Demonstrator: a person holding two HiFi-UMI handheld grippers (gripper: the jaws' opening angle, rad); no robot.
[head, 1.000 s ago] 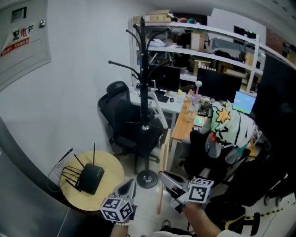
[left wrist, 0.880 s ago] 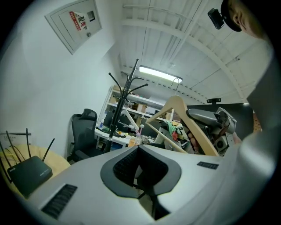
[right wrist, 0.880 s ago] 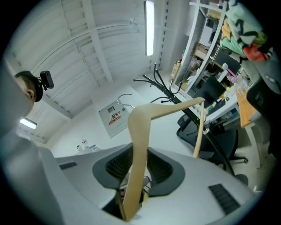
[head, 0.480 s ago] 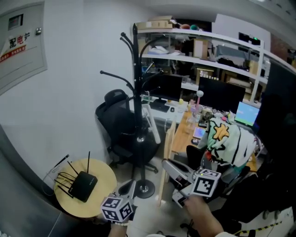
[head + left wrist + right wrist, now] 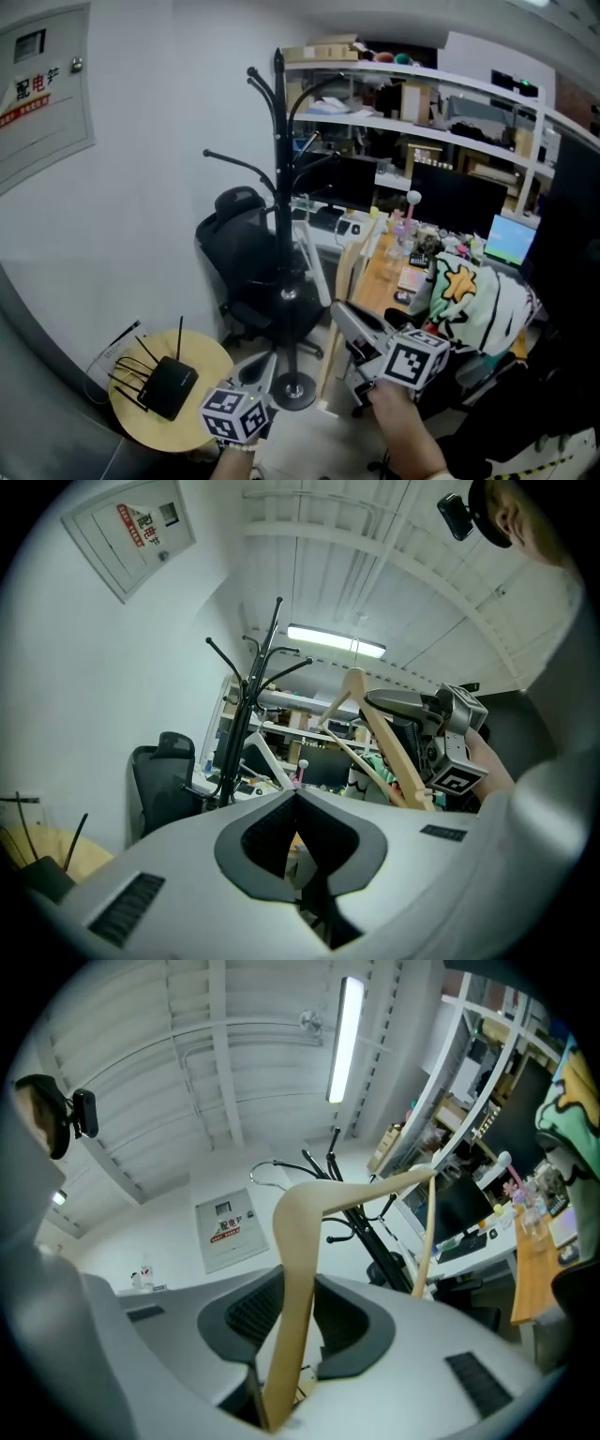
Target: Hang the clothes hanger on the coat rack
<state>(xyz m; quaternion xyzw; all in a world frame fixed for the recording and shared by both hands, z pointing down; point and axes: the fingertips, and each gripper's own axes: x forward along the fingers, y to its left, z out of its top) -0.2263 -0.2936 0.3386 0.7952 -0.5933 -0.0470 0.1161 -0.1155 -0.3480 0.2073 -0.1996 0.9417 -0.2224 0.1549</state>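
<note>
Ahead of the right gripper (image 5: 298, 1286) and above it, well apart, stands the coat rack (image 5: 279, 187). The gripper's jaws pinch one arm of the wooden hanger (image 5: 309, 1206). I judge the hanger should rise over a free prong and then lower gently. Beside the right gripper, the left gripper (image 5: 295, 797) is pressed together and empty.

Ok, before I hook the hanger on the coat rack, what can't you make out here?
- Hanger hook: head view, lost against the desk clutter.
- Hanger's lower end: right gripper view, buried between the jaws of the right hand-held gripper.
- Coat rack base: left gripper view, behind the body of the left hand-held gripper.
</note>
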